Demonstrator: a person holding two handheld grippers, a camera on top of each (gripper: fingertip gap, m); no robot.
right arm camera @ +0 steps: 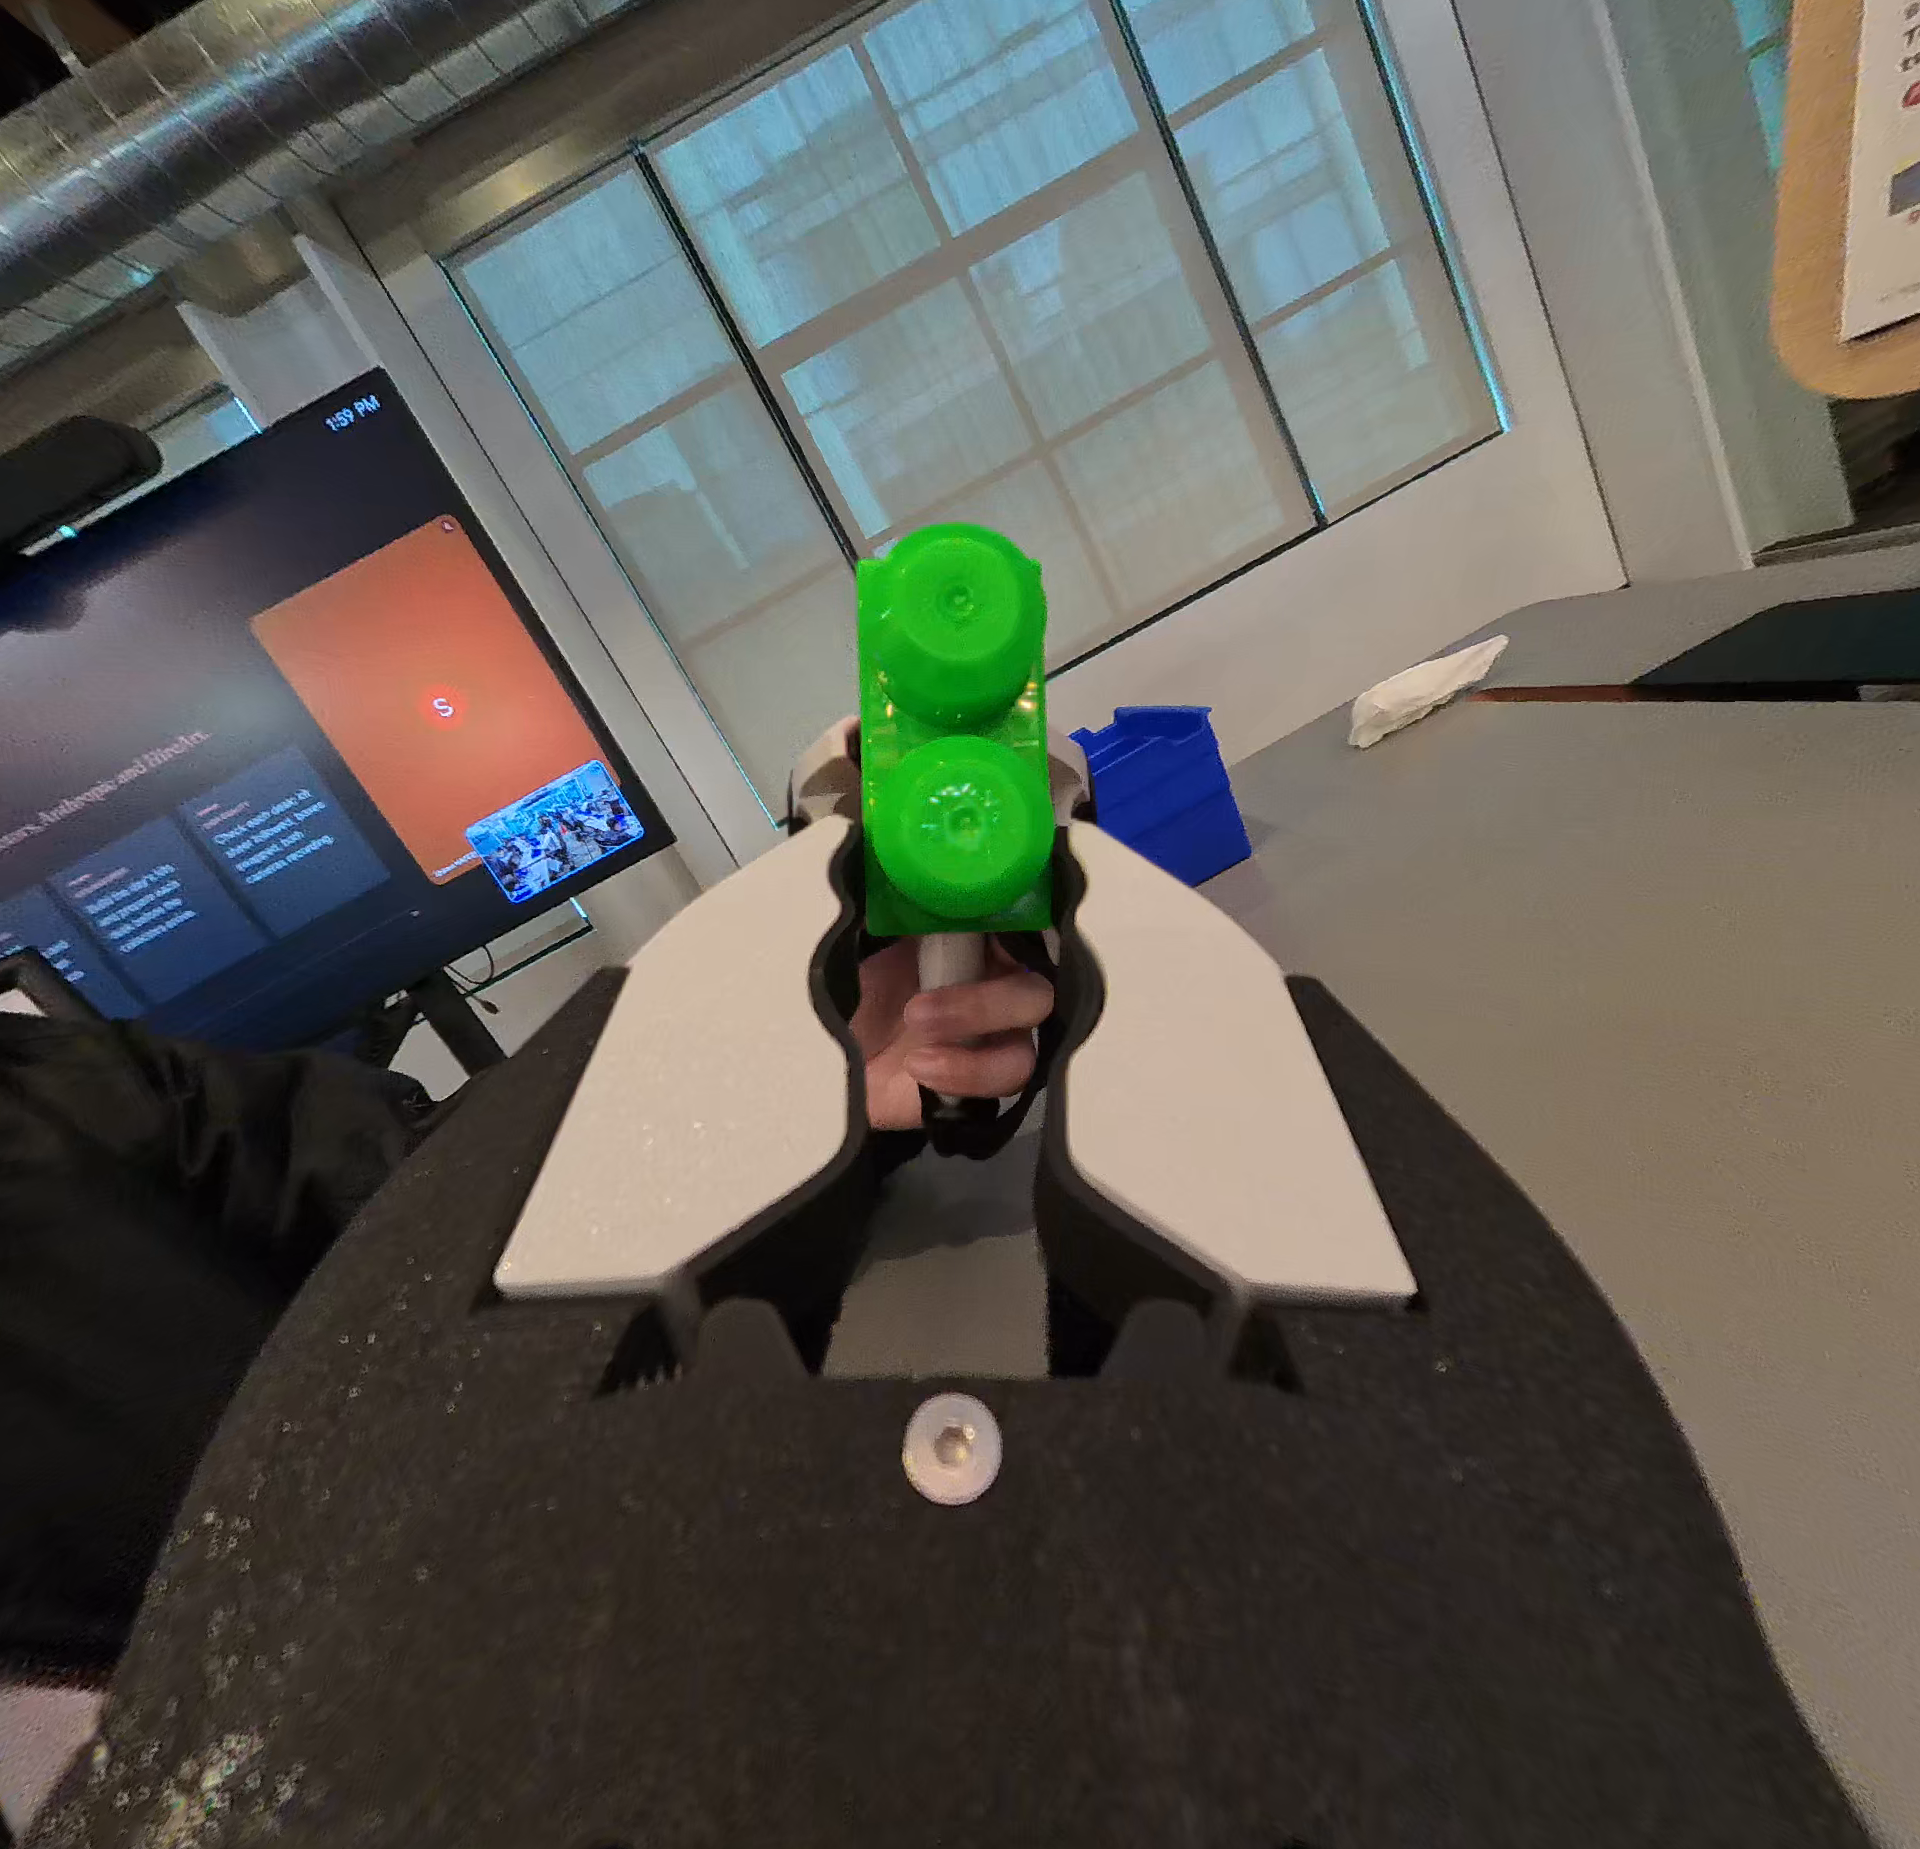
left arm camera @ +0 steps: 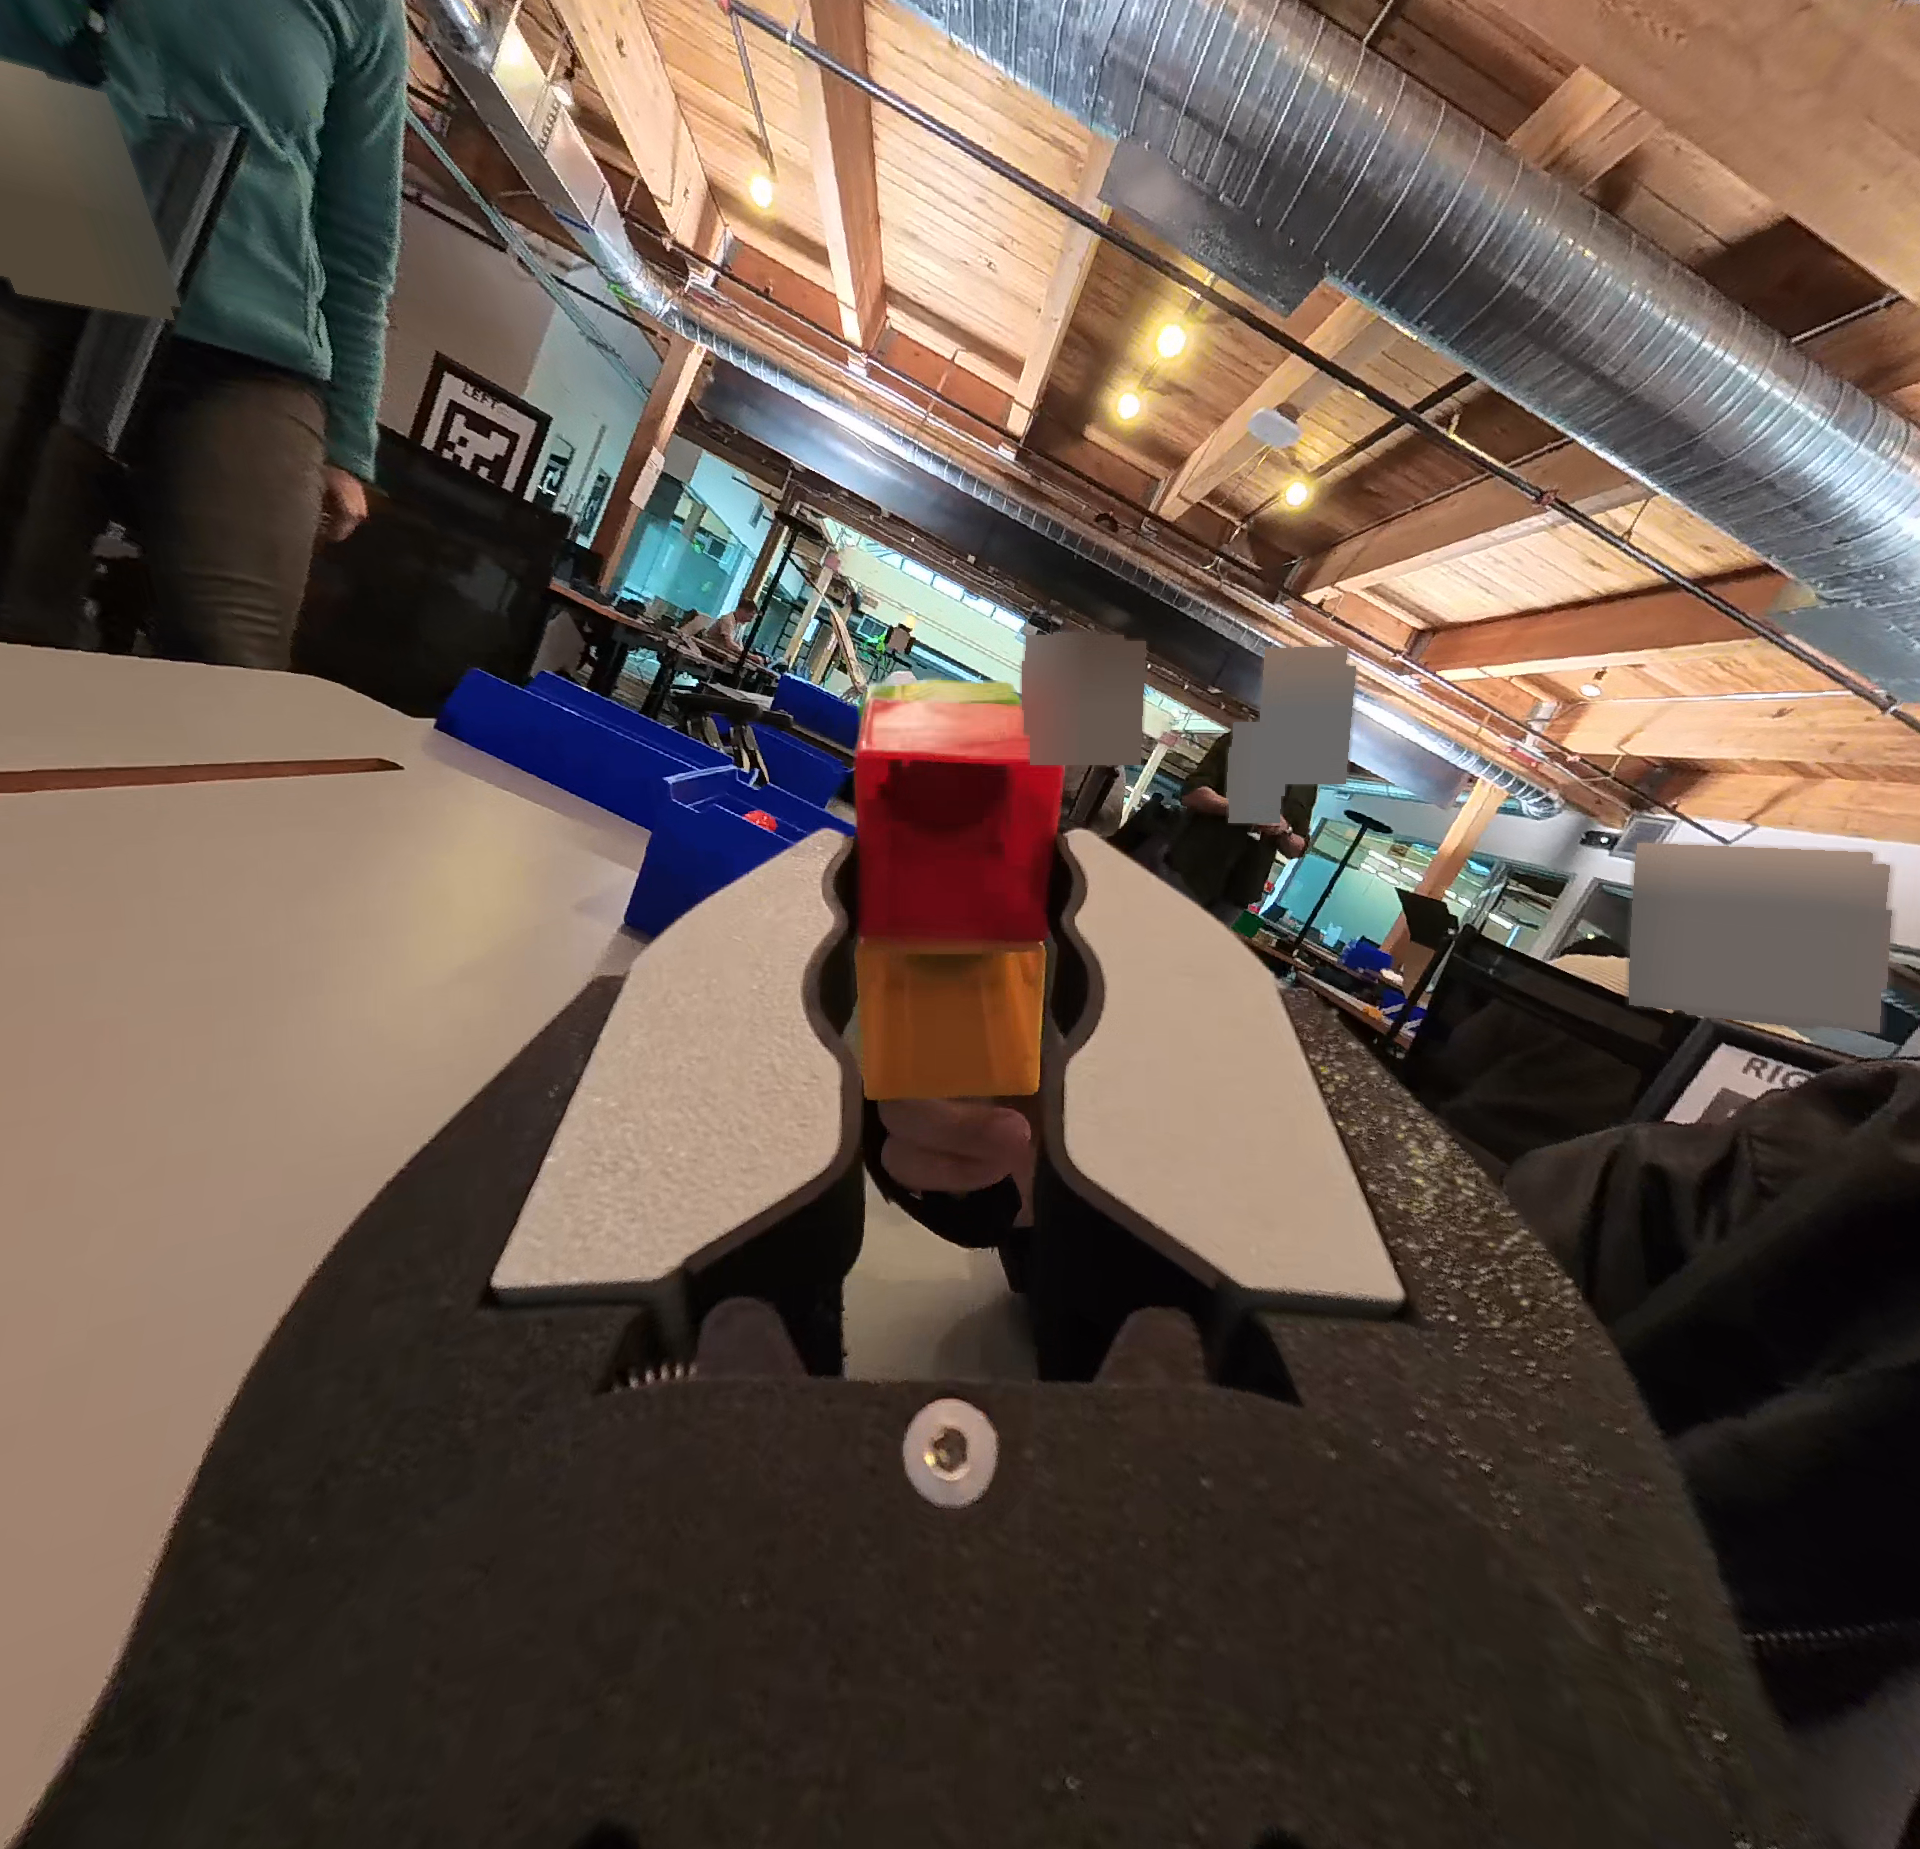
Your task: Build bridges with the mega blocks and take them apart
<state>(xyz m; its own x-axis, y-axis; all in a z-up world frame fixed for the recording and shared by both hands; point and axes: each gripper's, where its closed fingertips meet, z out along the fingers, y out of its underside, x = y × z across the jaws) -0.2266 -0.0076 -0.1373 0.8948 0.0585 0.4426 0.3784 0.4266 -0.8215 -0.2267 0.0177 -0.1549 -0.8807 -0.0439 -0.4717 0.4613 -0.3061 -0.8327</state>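
Note:
In the left wrist view my left gripper (left arm camera: 951, 864) is shut on a stack of mega blocks: a red block (left arm camera: 951, 833) joined to an orange block (left arm camera: 951, 1020), held off the table. A sliver of a green block (left arm camera: 940, 693) shows at the stack's far end. In the right wrist view my right gripper (right arm camera: 956, 854) is shut on the green block (right arm camera: 951, 739), its two studs facing the camera. Behind it show the other gripper's grey fingertips (right arm camera: 821, 776) and a hand (right arm camera: 956, 1041). Whether green is joined to red is hidden.
A grey table (left arm camera: 260, 916) lies to the left, with blue bins (left arm camera: 623, 750) at its far side; one holds a small red piece (left arm camera: 761, 820). A person in a teal top (left arm camera: 239, 241) stands beyond. The right wrist view shows a blue bin (right arm camera: 1164, 791), a white tissue (right arm camera: 1423, 687) and a screen (right arm camera: 312, 719). Left and right tips are no more than a few centimetres apart.

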